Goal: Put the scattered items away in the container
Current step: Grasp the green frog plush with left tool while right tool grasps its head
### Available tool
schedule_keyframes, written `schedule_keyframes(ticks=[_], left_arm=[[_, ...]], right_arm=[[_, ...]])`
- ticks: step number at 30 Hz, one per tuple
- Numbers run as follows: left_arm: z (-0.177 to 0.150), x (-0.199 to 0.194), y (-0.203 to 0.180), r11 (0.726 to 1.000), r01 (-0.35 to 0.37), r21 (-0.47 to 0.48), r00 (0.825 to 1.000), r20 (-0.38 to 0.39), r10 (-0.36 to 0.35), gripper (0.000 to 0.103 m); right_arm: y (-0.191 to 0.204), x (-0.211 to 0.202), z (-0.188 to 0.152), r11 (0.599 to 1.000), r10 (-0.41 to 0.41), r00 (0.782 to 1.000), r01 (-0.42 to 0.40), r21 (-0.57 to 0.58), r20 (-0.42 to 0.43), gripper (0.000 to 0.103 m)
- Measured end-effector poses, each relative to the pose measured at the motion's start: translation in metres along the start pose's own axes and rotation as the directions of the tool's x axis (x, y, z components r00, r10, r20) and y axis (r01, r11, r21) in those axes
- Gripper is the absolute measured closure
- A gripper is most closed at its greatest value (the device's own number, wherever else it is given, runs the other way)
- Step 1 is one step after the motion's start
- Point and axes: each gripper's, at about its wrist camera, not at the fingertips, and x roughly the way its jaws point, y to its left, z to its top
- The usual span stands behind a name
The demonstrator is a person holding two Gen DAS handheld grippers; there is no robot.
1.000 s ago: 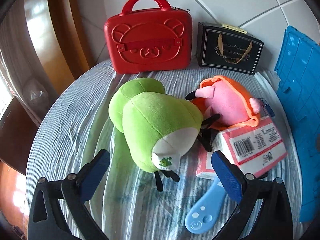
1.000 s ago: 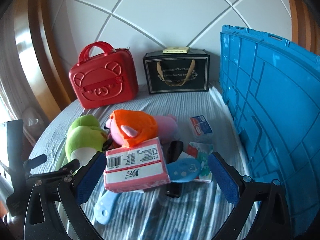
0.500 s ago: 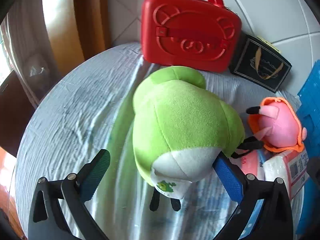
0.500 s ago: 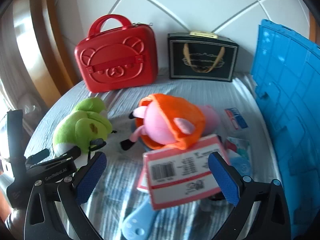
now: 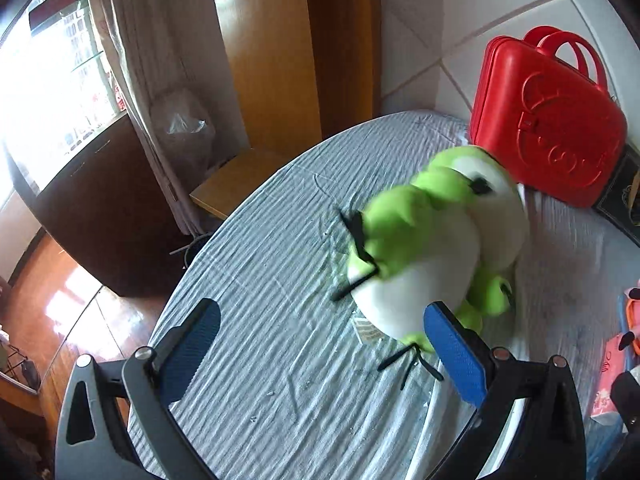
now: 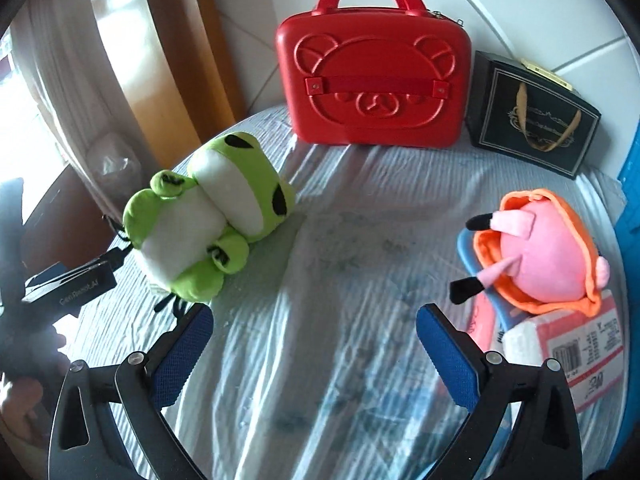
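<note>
White tiled wall [image 6: 520, 12] behind round table with grey-blue ribbed cloth [image 5: 280, 264]. Wooden door frame [image 5: 276, 48] at left. Sheer curtain [image 5: 132, 60] beside bright window [image 5: 44, 80]. Dark cabinet [image 5: 92, 208] below. Glossy wooden floor [image 5: 52, 300] catching sunlight.

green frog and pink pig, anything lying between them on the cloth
Nothing: between the green frog and the pink pig there is only bare cloth, seen in the right wrist view.

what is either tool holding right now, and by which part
Nothing. Both tools are open: the left tool has one finger beside the green frog plush, not clamping it, and the right tool is over bare cloth.
</note>
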Motion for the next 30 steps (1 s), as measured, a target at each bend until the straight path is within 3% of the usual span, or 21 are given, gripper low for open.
schedule_keyframes(ticks=[5, 13, 17, 23, 27, 30], left_arm=[[-0.009, 0.006, -0.005, 0.998, 0.053, -0.032, 0.998, -0.029, -0.054, 0.000], [-0.016, 0.010, -0.011, 0.994, 0.038, -0.104, 0.999, -0.032, -0.041, 0.000], [-0.009, 0.032, -0.016, 0.990, 0.048, -0.131, 0.998, -0.027, -0.052, 0.000], [0.003, 0.070, -0.023, 0.983, 0.122, -0.139, 0.991, -0.033, -0.127, 0.000], [0.006, 0.088, -0.029, 0.995, 0.066, -0.079, 0.996, -0.057, -0.071, 0.000], [0.008, 0.106, -0.020, 0.991, 0.075, -0.108, 0.993, -0.085, -0.085, 0.000]], right_arm=[[0.020, 0.007, 0.002, 0.999, 0.015, 1.000, -0.015, -0.048, -0.006, 0.000], [0.032, 0.037, 0.019, 0.989, 0.085, 0.996, -0.085, -0.124, -0.004, 0.000], [0.039, 0.060, 0.036, 0.985, 0.095, 0.995, -0.092, -0.143, 0.014, 0.000], [0.040, 0.096, 0.070, 0.988, 0.098, 0.994, -0.093, -0.121, 0.042, 0.000], [0.049, 0.119, 0.094, 0.985, 0.127, 0.991, -0.122, -0.124, 0.041, 0.000], [0.063, 0.141, 0.110, 0.976, 0.162, 0.987, -0.157, -0.149, 0.018, 0.000]])
